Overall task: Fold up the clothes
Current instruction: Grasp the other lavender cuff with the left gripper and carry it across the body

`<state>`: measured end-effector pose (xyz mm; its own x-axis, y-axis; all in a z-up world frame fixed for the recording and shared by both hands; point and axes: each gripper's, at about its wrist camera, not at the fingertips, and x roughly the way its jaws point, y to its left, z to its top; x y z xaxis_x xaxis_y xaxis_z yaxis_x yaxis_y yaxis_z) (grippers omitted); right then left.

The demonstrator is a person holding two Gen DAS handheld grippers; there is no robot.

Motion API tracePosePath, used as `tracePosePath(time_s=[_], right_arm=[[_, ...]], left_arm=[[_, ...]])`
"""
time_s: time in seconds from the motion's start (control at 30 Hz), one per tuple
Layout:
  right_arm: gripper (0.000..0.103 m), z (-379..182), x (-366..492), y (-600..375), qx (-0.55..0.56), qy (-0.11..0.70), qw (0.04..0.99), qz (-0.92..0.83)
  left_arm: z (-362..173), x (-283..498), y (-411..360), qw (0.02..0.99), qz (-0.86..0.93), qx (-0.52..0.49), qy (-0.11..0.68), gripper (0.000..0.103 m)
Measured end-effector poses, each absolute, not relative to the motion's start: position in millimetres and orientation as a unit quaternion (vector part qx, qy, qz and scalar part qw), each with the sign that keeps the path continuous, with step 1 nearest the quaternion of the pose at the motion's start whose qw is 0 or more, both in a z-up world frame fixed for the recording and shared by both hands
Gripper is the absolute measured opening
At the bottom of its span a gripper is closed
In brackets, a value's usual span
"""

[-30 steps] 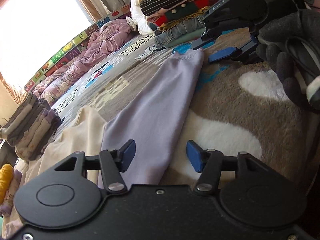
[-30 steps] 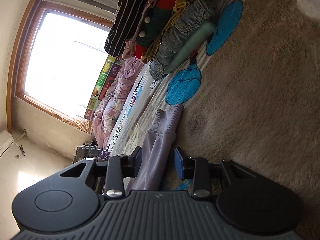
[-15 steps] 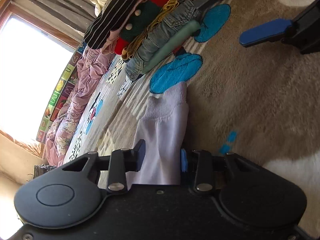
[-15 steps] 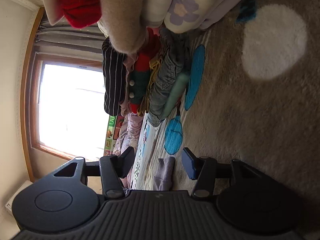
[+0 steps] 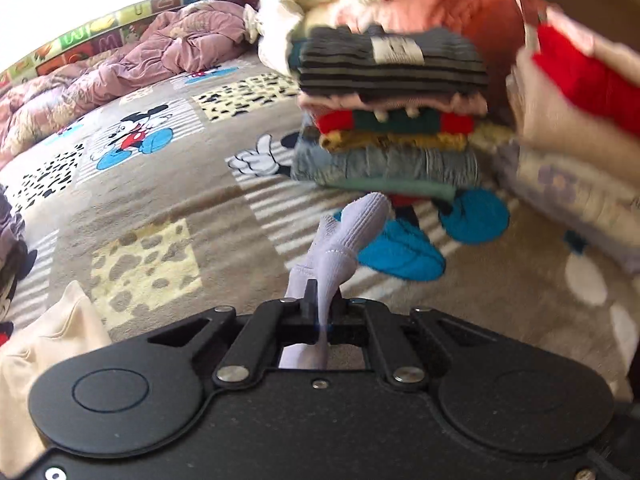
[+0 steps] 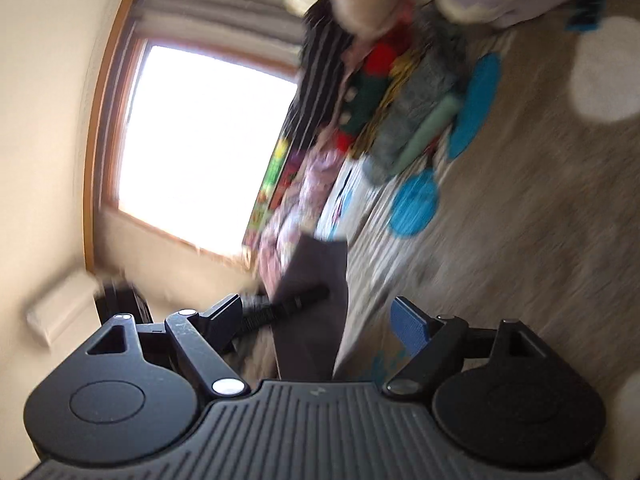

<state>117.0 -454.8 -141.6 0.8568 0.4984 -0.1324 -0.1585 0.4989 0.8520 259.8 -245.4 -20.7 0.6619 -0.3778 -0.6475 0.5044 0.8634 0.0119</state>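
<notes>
A: Start at the tongs. What has the left gripper [image 5: 322,300] got?

B: Its jaws are clamped tight on a lilac sleeve [image 5: 340,236]; the ribbed cuff sticks out beyond the tips and hangs clear of the cartoon blanket [image 5: 160,184] below.

A: And the right gripper [image 6: 320,316]?

B: Its jaws are opening. A dark, backlit fold of cloth [image 6: 316,300] stands in the gap between them, but neither pad presses on it, so I'd call that hand free. The view is badly blurred, and I can't tell whether that cloth belongs to the same garment.

A: What lies around them?

B: Straight ahead in the left view, a stack of folded clothes [image 5: 392,120], jeans near the bottom, a striped top higher up. A cream garment [image 5: 48,332] lies at the left edge, a crumpled pink quilt [image 5: 120,64] by the window.

A: So which step is this?

B: I'd say folding the sleeve in across the body. Next, the sleeve should be laid flat and straight, then let go without dragging the fabric.
</notes>
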Motion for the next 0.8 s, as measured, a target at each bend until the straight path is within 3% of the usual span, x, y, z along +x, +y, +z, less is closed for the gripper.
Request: tracePosePath(time_s=[0.13,0.23,0.37,0.5,0.8], right_arm=[[0.082,-114.1,108.7,-335.3,0.213,0.226,0.922,0.23],[0.082,-113.7,106.5,-275.6,0.122,0.239,0.932,0.245],[0.081,-118.4,106.9,-236.9,0.073,0.251,0.933,0.246],[0.072,-123.5,103.9,-219.9,0.025,0.254,0.94,0.227],[0.069,-138.7,93.5,-216.2,-0.006,0.261,0.942,0.211]], left_arm=[[16.2,253.4,-210.8,0.92,-0.237,0.046,0.309,0.0],[33.6,244.2,-190.6,0.93,-0.226,0.028,0.288,0.0],[44.0,235.6,-154.8,0.942,-0.198,0.018,0.271,0.0],[51.7,227.2,-114.0,0.952,-0.17,-0.007,0.255,0.0],[33.2,192.2,6.3,0.962,-0.101,-0.109,0.228,0.0]])
